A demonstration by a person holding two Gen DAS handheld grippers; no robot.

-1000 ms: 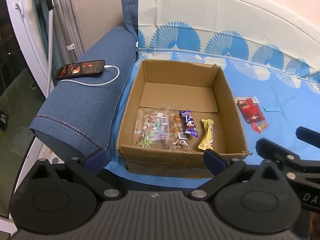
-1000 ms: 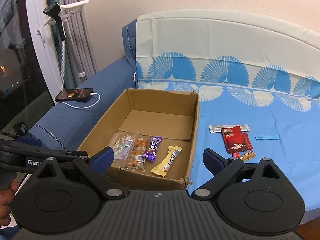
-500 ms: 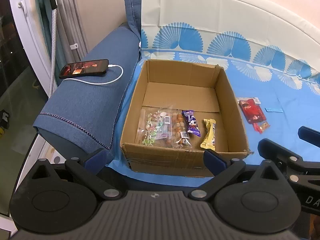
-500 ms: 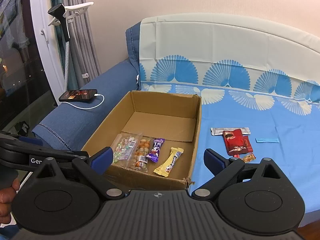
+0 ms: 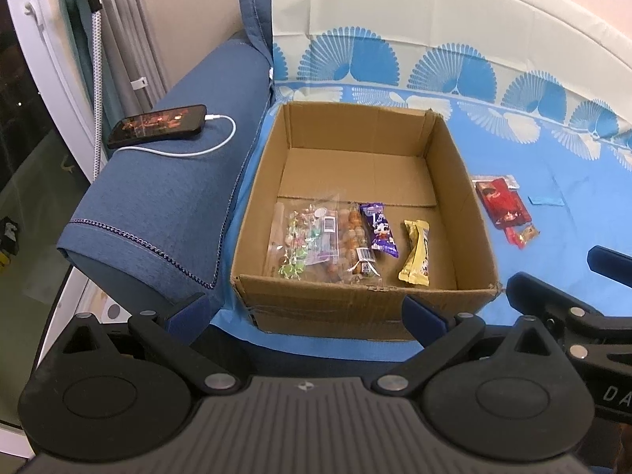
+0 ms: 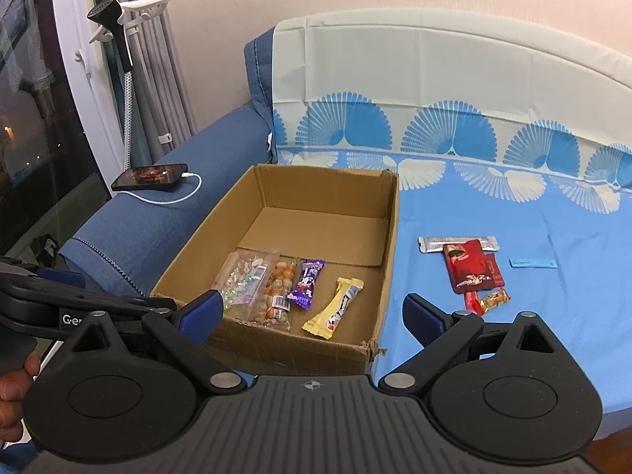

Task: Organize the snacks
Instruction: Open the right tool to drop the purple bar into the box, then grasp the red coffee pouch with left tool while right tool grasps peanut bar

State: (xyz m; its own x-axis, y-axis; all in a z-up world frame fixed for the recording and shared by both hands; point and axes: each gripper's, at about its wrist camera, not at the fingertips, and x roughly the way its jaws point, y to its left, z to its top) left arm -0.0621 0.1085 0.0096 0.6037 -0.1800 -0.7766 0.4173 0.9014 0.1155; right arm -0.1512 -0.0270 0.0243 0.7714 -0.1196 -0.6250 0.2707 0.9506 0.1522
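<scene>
I hold both claws wide and empty — left gripper (image 5: 304,308), right gripper (image 6: 312,312); four snacks line the cardboard box's (image 6: 389,237) near wall; red packet (image 6: 470,270) lies outside on the bedsheet (image 6: 553,316).

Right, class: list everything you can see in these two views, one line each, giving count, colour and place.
cardboard box: one, brown, open, on the blue sheet.
clear candy bag: one, in the box, leftmost.
nut packet: one, clear, beside it.
purple bar: one, in the box.
yellow bar: one, in the box, rightmost.
red pouch: one, on the sheet right of the box.
silver wrapper: one, partly under the pouch.
small red and gold sweets: near the pouch, count unclear.
phone: one, black, charging on the armrest.
left gripper: open, empty.
right gripper: open, empty.
</scene>
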